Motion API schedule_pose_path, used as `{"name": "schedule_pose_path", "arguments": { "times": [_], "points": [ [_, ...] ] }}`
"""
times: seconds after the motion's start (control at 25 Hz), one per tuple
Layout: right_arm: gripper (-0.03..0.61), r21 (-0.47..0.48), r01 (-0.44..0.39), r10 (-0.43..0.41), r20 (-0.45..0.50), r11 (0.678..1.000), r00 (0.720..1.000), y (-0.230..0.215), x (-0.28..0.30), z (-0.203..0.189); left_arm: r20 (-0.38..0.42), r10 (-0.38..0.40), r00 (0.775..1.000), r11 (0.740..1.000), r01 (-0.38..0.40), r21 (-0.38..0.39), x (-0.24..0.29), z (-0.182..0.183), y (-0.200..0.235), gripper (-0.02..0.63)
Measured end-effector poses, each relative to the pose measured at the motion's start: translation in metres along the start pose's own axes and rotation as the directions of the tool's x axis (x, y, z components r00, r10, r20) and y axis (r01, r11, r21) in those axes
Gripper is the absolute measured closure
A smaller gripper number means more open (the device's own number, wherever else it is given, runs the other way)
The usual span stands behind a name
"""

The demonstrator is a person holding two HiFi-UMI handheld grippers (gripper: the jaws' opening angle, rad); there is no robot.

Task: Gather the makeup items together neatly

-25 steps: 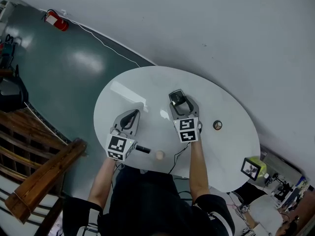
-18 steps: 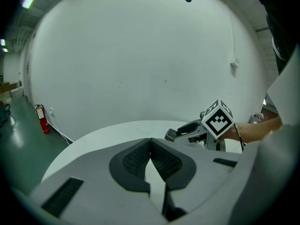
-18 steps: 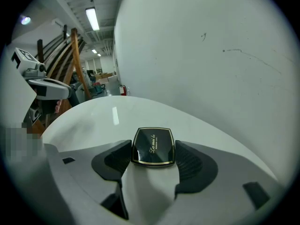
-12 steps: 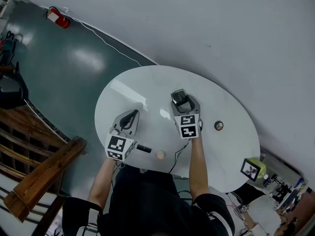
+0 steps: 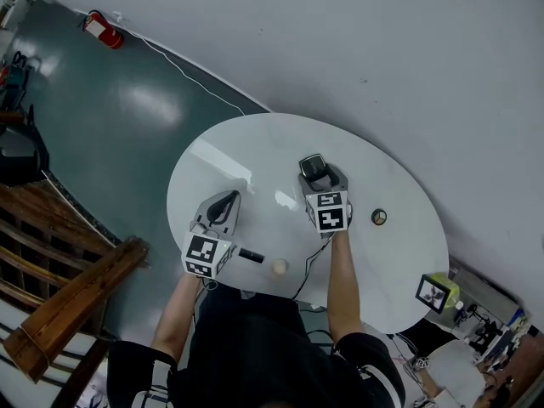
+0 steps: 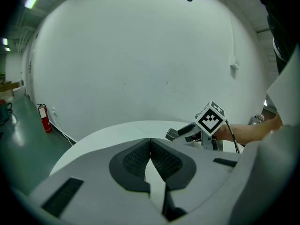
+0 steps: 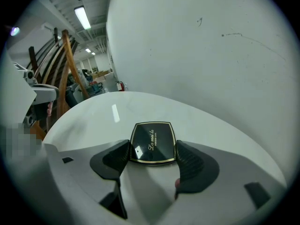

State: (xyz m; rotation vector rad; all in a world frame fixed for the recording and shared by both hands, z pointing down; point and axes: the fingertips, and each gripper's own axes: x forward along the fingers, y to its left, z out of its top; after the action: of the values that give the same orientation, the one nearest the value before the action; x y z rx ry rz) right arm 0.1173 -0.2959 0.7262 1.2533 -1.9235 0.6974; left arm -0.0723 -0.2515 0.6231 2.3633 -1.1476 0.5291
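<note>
A black square compact (image 7: 152, 142) with a gold rim lies flat on the round white table (image 5: 255, 143). My right gripper (image 7: 153, 150) straddles it. Its jaws have just been opening, and the pads (image 7: 187, 161) now stand beside the compact's edges without squeezing it. From the head view the compact (image 5: 312, 165) shows at the tips of the right gripper (image 5: 314, 177). My left gripper (image 5: 228, 197) rests at the table's left. Its pads (image 6: 161, 161) meet with nothing between them. A black tube (image 5: 250, 256) and a beige ball (image 5: 279, 267) lie near the front edge. A small round pot (image 5: 378, 218) sits to the right.
A yellow-green box (image 5: 438, 291) with a marker stands at the table's right edge. A white wall runs behind the table. Wooden railings (image 5: 68, 304) and a red fire extinguisher (image 5: 100, 32) stand on the green floor to the left.
The right gripper's jaws have spread wider beside the compact, and its marker cube has tipped slightly toward the compact. The left gripper has stayed put.
</note>
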Motion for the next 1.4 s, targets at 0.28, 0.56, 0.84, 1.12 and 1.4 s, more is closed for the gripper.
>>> {"name": "schedule_pose_path", "arguments": {
  "times": [0.28, 0.56, 0.84, 1.12, 1.4],
  "points": [
    [0.273, 0.030, 0.011, -0.012, 0.031, 0.999, 0.999, 0.002, -0.016, 0.007, 0.010, -0.003, 1.000, 1.000, 0.002, 0.013, -0.014, 0.005, 0.002, 0.597],
    [0.275, 0.055, 0.028, -0.029, 0.018, 0.998, 0.999, 0.006, -0.036, -0.007, 0.020, -0.033, 0.999, 0.999, 0.032, 0.035, -0.024, 0.007, -0.009, 0.597],
    [0.275, 0.091, 0.053, -0.053, -0.002, 0.994, 0.999, 0.014, -0.055, -0.036, 0.022, -0.068, 0.997, 0.995, 0.067, 0.068, -0.035, 0.005, -0.020, 0.597],
    [0.276, 0.143, 0.078, -0.078, -0.008, 0.987, 0.997, 0.021, -0.080, -0.057, 0.020, -0.107, 0.994, 0.990, 0.104, 0.100, -0.050, 0.003, -0.032, 0.597],
    [0.276, 0.179, 0.124, -0.125, -0.004, 0.976, 0.992, 0.029, -0.110, -0.074, 0.031, -0.146, 0.989, 0.982, 0.141, 0.130, -0.068, 0.006, -0.042, 0.597]
  ]
}}
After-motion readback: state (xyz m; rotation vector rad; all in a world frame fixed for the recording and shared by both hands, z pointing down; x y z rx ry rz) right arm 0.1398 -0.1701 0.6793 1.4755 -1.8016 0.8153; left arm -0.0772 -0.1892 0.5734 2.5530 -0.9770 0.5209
